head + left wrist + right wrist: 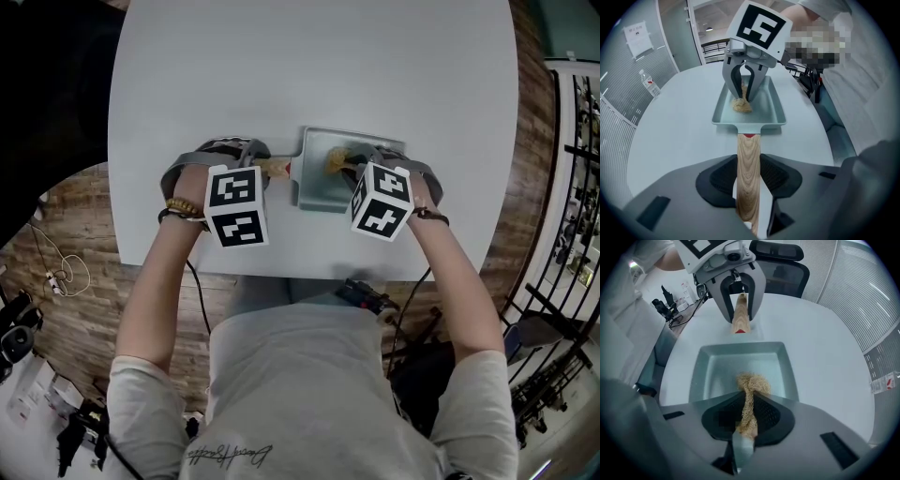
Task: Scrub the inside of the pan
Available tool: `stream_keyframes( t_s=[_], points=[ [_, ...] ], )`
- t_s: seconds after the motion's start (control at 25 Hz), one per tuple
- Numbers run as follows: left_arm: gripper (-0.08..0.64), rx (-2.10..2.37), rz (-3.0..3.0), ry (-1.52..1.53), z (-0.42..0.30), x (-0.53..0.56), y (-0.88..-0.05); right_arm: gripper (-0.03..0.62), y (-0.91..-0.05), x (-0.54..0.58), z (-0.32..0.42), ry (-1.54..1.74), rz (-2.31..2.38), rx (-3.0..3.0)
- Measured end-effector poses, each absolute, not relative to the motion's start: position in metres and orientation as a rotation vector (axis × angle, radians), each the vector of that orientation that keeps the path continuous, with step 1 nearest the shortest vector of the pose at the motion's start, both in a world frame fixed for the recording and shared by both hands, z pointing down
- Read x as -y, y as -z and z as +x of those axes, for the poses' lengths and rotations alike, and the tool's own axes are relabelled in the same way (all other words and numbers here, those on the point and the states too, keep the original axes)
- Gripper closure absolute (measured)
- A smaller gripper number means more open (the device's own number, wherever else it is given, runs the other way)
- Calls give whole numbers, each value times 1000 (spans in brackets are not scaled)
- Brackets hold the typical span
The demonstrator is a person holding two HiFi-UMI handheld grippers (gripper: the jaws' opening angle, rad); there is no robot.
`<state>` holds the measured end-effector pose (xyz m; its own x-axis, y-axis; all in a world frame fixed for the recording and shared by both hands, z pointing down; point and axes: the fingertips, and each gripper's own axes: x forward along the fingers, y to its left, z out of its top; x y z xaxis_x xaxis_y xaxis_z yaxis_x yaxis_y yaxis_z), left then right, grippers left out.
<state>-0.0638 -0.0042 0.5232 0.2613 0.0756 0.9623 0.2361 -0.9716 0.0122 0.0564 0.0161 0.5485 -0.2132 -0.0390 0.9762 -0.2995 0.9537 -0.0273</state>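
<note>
Inside the pan (pixel 736 364) on the table (pixel 281 75), at the end opposite its wooden handle (pixel 748 150), the right gripper (pixel 749 418) pinches a scrubber (pixel 752 382) against the floor. The left gripper (pixel 749 180) clamps that handle, likely to steady the pan.

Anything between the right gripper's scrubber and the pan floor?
Nothing visible. The scrubber, clamped in the right gripper, hangs down inside the pan, whose floor is otherwise bare. The left gripper is shut on the wooden handle, outside the basin.
</note>
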Motion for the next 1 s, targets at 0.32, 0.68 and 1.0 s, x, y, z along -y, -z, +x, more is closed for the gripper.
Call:
stream_keyframes(
  t_s=[0.32,0.68,1.0],
  points=[
    [402,296,-2375,1815,-63,8,-524,528,-547,-58,49,-336,137,1788],
    [402,302,-2367,1821,-62,10,-524,529,-546,-81,47,-453,2,1761],
    [402,354,-2301,1824,-64,4,-525,528,-547,-69,52,-379,63,1766]
  ],
)
